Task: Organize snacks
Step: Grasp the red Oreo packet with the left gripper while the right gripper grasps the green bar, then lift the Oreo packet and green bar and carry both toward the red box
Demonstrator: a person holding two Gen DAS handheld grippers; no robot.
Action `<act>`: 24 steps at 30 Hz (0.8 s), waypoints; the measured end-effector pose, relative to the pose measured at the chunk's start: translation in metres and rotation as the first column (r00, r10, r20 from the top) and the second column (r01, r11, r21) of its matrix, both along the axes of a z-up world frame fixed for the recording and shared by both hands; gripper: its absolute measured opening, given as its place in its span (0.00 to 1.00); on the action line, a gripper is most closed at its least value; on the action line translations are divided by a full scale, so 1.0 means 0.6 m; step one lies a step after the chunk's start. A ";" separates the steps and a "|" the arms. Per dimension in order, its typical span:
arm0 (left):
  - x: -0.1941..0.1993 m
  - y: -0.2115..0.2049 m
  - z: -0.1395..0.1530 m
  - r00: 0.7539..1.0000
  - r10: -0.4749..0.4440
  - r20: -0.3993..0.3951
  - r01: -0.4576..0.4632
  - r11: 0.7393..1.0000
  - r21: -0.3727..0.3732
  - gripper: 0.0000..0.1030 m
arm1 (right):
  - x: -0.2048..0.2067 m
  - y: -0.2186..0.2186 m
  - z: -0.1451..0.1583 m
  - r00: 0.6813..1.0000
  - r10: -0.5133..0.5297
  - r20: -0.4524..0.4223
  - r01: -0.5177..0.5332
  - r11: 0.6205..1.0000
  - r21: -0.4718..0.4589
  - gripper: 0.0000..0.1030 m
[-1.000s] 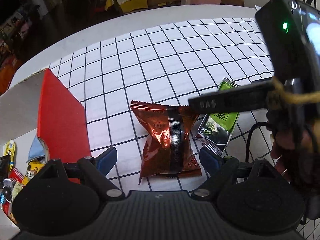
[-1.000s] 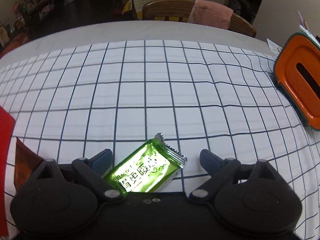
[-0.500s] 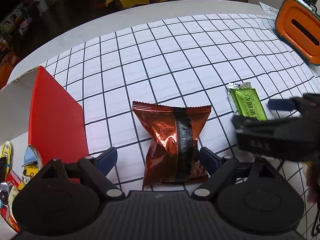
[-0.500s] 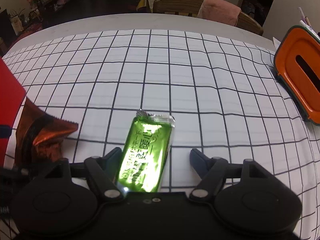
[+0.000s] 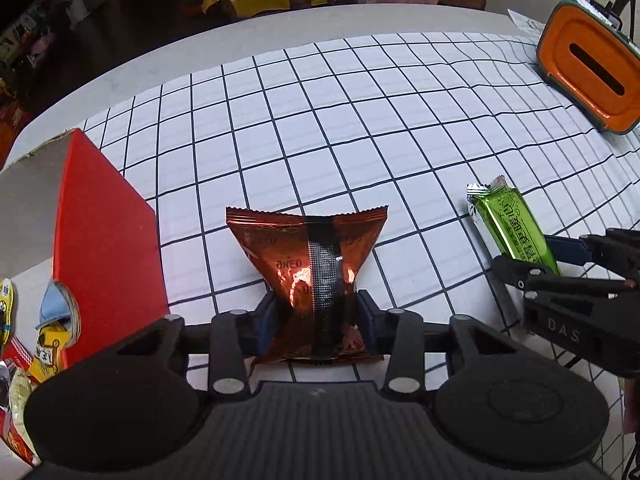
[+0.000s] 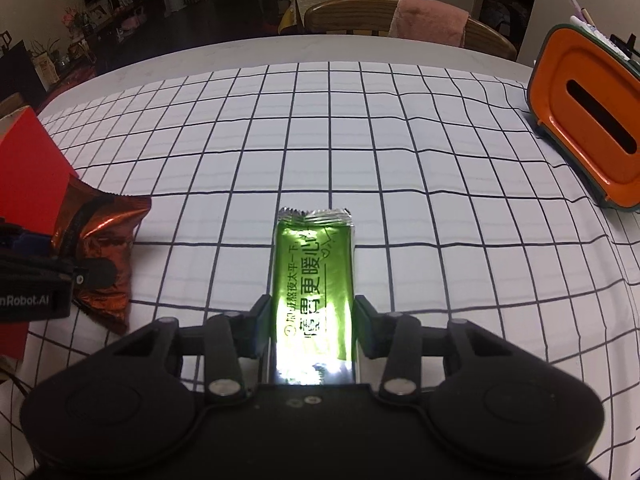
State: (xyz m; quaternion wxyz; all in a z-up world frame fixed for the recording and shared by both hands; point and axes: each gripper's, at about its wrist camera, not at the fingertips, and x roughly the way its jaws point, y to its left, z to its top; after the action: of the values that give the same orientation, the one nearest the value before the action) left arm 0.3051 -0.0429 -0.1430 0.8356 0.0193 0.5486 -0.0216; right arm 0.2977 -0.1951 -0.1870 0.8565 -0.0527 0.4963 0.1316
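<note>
A copper-red Oreo snack bag (image 5: 310,264) lies on the checked tablecloth. My left gripper (image 5: 316,316) is shut on its near end. The bag also shows at the left of the right wrist view (image 6: 100,248). A green snack bar (image 6: 314,280) lies lengthwise on the cloth, and my right gripper (image 6: 314,324) is shut on its near half. The bar (image 5: 508,224) and the right gripper (image 5: 536,260) also show at the right of the left wrist view.
A red cardboard box (image 5: 104,248) stands at the left, with several snack packets (image 5: 24,344) inside. An orange tissue holder (image 5: 588,76) stands at the far right. A wooden chair (image 6: 384,20) with a pink cloth is behind the table.
Both grippers have closed from open onto their snacks. The green bar has turned to lie straight between the right fingers.
</note>
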 end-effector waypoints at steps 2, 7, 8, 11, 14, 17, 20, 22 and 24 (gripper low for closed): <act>-0.007 0.002 0.004 1.000 0.007 0.003 -0.007 1.000 -0.011 0.36 | -0.010 -0.007 0.010 1.000 0.001 0.007 -0.002 1.000 0.013 0.40; -0.031 0.002 0.024 1.000 0.008 0.020 -0.008 1.000 -0.027 0.36 | -0.045 -0.002 0.047 1.000 0.014 0.026 -0.015 0.999 0.040 0.40; -0.036 0.003 0.029 1.000 0.009 0.024 -0.008 1.000 -0.029 0.36 | -0.051 0.000 0.053 0.999 0.017 0.031 -0.018 0.999 0.043 0.40; -0.054 0.007 0.042 0.999 0.012 0.033 -0.011 0.999 -0.035 0.36 | -0.071 0.004 0.074 0.999 0.026 0.044 -0.028 0.998 0.055 0.40; -0.076 0.014 0.059 0.999 0.018 0.038 -0.016 0.999 -0.049 0.36 | -0.091 0.009 0.093 0.998 0.030 0.059 -0.034 0.997 0.065 0.40; -0.100 0.025 0.077 0.998 0.025 0.049 -0.022 0.998 -0.061 0.36 | -0.111 0.016 0.115 0.997 0.039 0.073 -0.044 0.996 0.073 0.40; -0.124 0.037 0.096 0.998 0.023 0.059 -0.019 0.998 -0.067 0.36 | -0.129 0.028 0.136 0.994 0.052 0.093 -0.060 0.995 0.082 0.40; -0.141 0.046 0.109 0.997 0.026 0.066 -0.022 0.998 -0.067 0.36 | -0.142 0.039 0.150 0.993 0.058 0.104 -0.067 0.994 0.088 0.40; -0.157 0.057 0.122 0.997 0.029 0.075 -0.024 0.997 -0.067 0.36 | -0.156 0.050 0.163 0.991 0.067 0.114 -0.078 0.992 0.097 0.40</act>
State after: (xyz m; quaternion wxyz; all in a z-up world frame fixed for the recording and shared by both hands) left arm 0.2107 -0.0085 -0.0696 0.8561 -0.0146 0.5158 -0.0279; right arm 0.2043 -0.1650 -0.0893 0.8788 -0.0345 0.4386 0.1847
